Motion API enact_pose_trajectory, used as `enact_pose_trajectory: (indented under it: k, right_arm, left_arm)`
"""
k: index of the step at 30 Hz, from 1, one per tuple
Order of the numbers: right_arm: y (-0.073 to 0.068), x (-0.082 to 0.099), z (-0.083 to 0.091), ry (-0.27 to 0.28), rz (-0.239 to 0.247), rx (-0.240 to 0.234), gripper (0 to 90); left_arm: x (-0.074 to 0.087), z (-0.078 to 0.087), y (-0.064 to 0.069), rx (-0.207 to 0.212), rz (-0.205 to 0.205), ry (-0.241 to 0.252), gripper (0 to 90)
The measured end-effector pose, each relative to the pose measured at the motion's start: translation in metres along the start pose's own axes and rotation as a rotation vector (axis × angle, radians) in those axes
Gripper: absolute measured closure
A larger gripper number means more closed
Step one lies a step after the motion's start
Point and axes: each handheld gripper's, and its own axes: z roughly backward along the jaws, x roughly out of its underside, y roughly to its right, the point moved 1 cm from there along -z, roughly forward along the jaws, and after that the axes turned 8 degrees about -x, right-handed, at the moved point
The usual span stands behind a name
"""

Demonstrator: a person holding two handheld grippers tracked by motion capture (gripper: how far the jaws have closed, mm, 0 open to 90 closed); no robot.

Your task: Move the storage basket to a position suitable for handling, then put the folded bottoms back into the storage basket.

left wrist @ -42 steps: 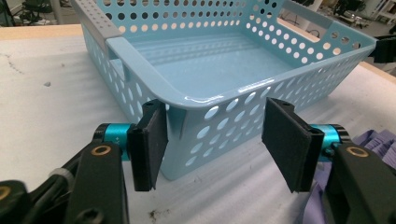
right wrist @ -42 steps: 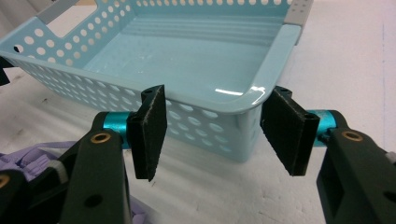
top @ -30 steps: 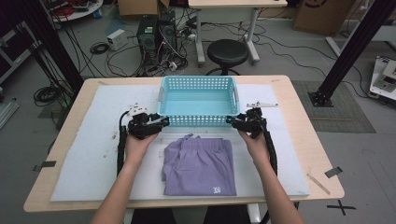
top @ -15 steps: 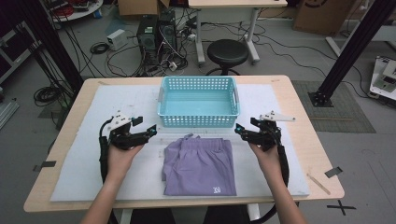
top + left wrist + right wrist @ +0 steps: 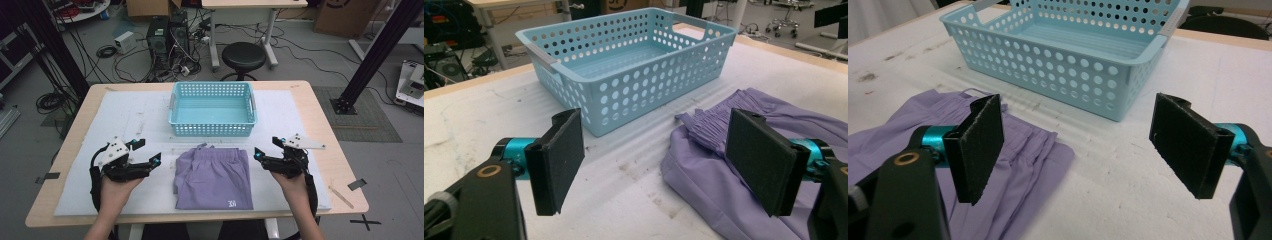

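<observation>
Table [image 5: 320,102] under white padding [image 5: 125,120]; cables [image 5: 107,52] sprawl on grey floor [image 5: 310,55].

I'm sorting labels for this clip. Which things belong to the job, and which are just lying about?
Job: purple garment, blue basket, left hand-held gripper, right hand-held gripper, both open.
Lying about: stool, computer tower, cardboard box.
</observation>
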Motion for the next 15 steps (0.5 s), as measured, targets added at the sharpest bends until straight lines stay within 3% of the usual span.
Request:
enact_pose_trajectory:
  k: [6,13,15]
  right_arm:
    - [0.0051,0.0022,0.0043,0.01,-0.012,0.012,22.6]
    - [0.0057,0.0032,0.0088,0.024,-0.03,0.018,22.4]
    - [0.0052,0.0038,0.0093,0.028,-0.037,0.02,22.4]
  left_arm:
    - [0.0024,-0.0006,-0.0017,-0.005,0.018,-0.004,23.7]
    - [0.0013,-0.0019,0.0052,0.025,-0.006,0.002,23.7]
    - [0.0015,-0.0011,0.0059,0.038,0.006,-0.008,23.7]
